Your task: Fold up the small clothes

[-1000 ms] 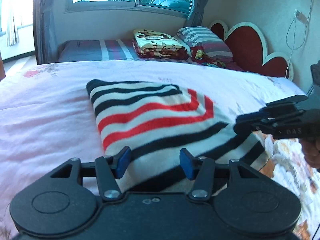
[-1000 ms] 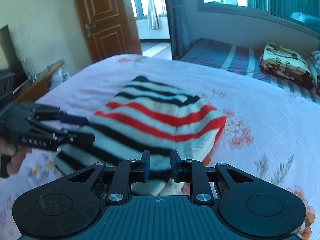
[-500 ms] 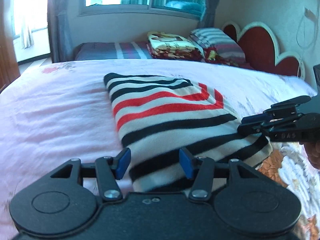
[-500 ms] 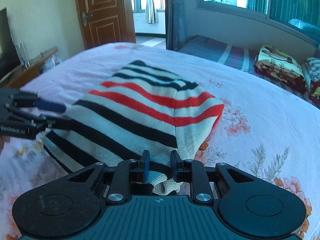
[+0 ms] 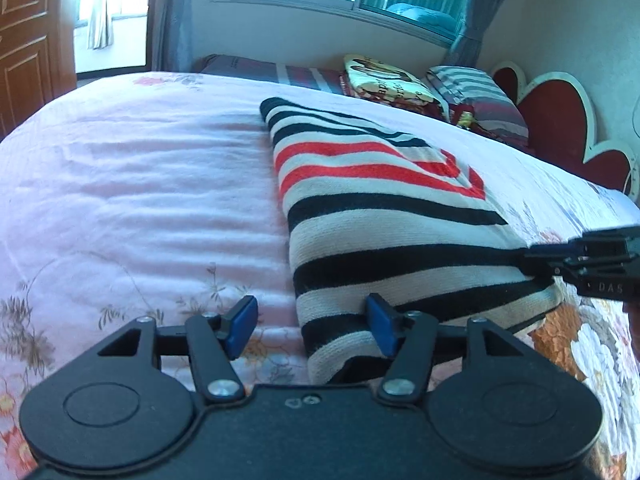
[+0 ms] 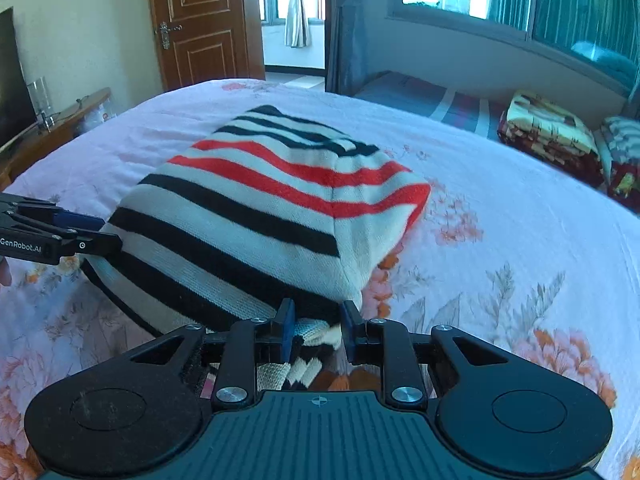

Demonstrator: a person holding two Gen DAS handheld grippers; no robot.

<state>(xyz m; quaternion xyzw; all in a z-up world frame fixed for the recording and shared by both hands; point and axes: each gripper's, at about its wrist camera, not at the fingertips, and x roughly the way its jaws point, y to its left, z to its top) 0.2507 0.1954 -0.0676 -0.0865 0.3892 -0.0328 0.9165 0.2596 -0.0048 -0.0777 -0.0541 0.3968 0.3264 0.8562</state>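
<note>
One striped sweater [image 5: 380, 216], two grippers [image 5: 312, 324] [image 6: 316, 328], one bed [image 5: 140, 200], two pillows [image 5: 476, 96] [image 5: 384, 84], one door [image 6: 200, 24].

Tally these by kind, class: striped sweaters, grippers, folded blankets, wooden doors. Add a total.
Sweater: 1
Grippers: 2 (left gripper, right gripper)
Blanket: 1
Door: 1
Total: 5
</note>
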